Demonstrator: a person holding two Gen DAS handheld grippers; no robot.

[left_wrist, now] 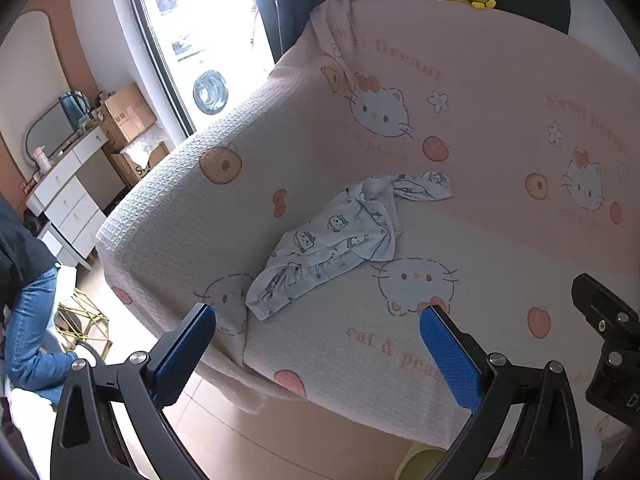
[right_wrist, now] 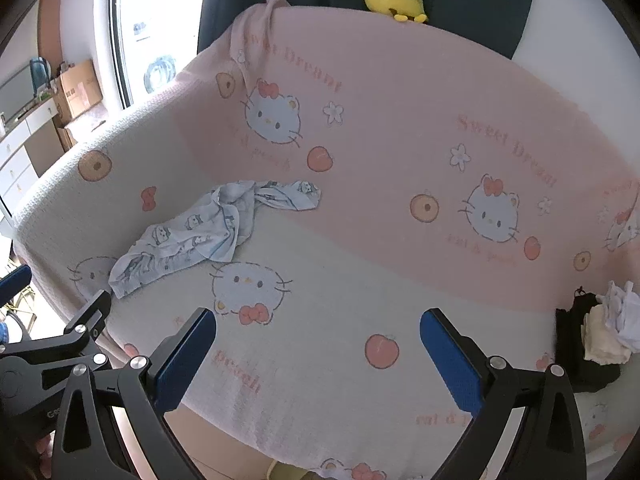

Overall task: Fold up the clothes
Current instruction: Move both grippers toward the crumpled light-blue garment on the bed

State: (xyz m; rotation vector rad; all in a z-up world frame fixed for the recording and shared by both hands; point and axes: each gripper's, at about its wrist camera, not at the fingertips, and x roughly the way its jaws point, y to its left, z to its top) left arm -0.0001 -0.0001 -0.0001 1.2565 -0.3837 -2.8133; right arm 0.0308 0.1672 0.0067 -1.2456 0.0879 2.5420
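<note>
Left gripper (left_wrist: 318, 354): your fingers are spread apart, empty, near the sofa (left_wrist: 168, 216) front edge.
Right gripper (right_wrist: 318, 354): yours is spread apart too, holding nothing.
Garment (left_wrist: 340, 240): crumpled on the seat's left part, far from both grippers.
Clothes pile (right_wrist: 600, 336): right end of the seat.

Bright window (left_wrist: 192, 12) w/ daylight, white dresser (left_wrist: 68, 196), cardboard boxes (left_wrist: 128, 116), sofa w/ pink blanket (right_wrist: 400, 92)

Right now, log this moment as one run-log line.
phase: pre-grasp | left gripper: open, empty | right gripper: open, empty | blue printed garment: crumpled, unfolded on sofa cover | clothes pile: sofa's right end
</note>
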